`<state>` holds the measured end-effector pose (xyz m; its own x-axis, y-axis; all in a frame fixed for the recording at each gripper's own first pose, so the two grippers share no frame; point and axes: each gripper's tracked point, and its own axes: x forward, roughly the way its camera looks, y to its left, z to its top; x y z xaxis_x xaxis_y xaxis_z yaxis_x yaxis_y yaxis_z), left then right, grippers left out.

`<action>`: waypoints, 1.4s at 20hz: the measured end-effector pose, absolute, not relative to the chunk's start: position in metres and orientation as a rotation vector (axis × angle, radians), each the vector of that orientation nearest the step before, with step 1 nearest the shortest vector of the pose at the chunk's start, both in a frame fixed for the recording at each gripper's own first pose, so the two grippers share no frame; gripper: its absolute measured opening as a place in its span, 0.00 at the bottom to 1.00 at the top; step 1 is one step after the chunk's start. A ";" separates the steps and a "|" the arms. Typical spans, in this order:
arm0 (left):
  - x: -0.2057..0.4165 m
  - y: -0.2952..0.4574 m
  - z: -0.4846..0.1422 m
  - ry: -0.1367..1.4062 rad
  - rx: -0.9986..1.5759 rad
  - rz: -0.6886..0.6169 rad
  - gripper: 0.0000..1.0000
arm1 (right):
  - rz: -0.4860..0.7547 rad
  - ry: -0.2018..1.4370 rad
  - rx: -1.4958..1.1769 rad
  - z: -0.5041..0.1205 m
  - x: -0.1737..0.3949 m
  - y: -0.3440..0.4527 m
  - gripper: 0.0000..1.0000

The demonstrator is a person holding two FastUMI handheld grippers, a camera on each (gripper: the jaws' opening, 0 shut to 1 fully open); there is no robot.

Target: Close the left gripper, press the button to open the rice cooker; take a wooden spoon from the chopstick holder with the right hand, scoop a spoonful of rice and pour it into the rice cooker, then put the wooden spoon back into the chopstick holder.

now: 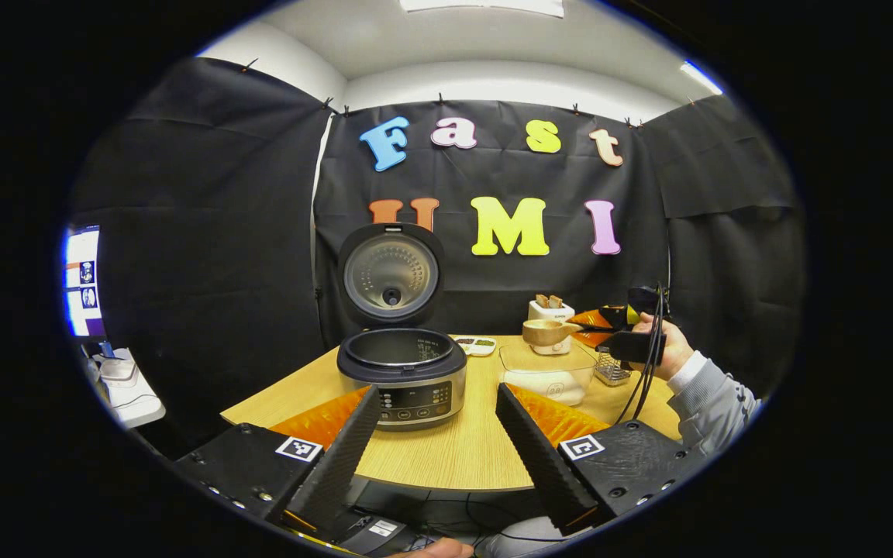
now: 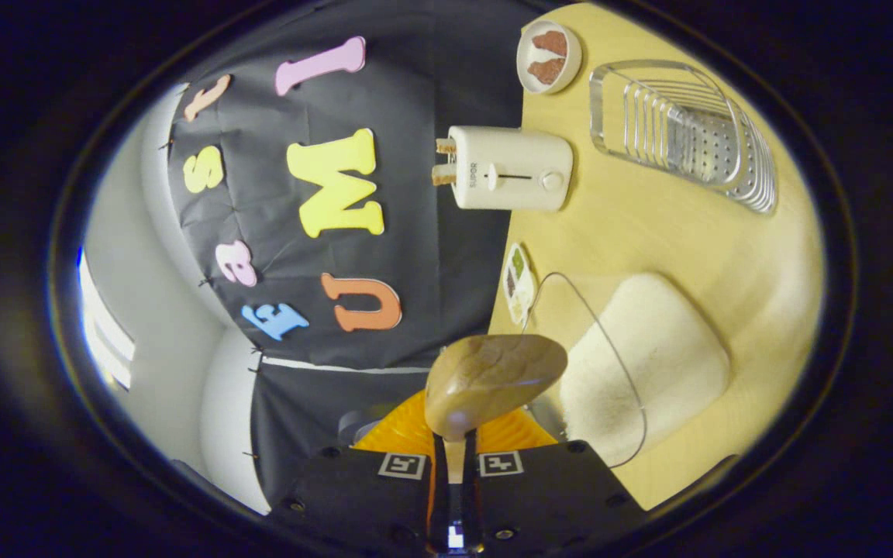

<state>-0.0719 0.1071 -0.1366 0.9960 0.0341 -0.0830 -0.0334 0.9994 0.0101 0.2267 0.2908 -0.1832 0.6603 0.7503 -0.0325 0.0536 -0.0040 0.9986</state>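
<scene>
The rice cooker (image 1: pixel 402 372) stands on the wooden table (image 1: pixel 446 449) with its lid (image 1: pixel 391 273) swung up and the inner pot showing. My left gripper (image 1: pixel 439 457) hangs open in front of it, near the table's front edge, holding nothing. To the right, a hand holds my right gripper (image 1: pixel 601 332), shut on the handle of the wooden spoon (image 1: pixel 543 332). The spoon's bowl hovers over the clear rice container (image 1: pixel 547 380). In the right gripper view, which is rolled sideways, the spoon (image 2: pixel 493 380) sticks out from my right gripper (image 2: pixel 454 457) beside the rice container (image 2: pixel 648 364). I cannot tell whether the spoon holds rice.
A white toaster (image 2: pixel 508 169) with bread in it stands at the back of the table. Near it are a small dish (image 2: pixel 547 54), a small condiment tray (image 2: pixel 518 279) and a perforated metal holder (image 2: pixel 679 132). A grey sleeve (image 1: pixel 714 395) reaches in from the right.
</scene>
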 end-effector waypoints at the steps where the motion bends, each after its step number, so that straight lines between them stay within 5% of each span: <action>1: -0.074 0.108 -0.135 0.080 0.011 0.035 0.96 | 0.647 0.707 1.488 -0.179 0.223 0.298 0.12; 17: -0.100 0.146 -0.137 0.061 -0.026 0.056 0.96 | 0.692 0.685 0.888 -0.113 0.183 0.458 0.12; 28: -0.116 0.172 -0.144 0.047 -0.066 0.072 0.95 | 0.626 0.508 0.371 -0.118 0.181 0.538 0.12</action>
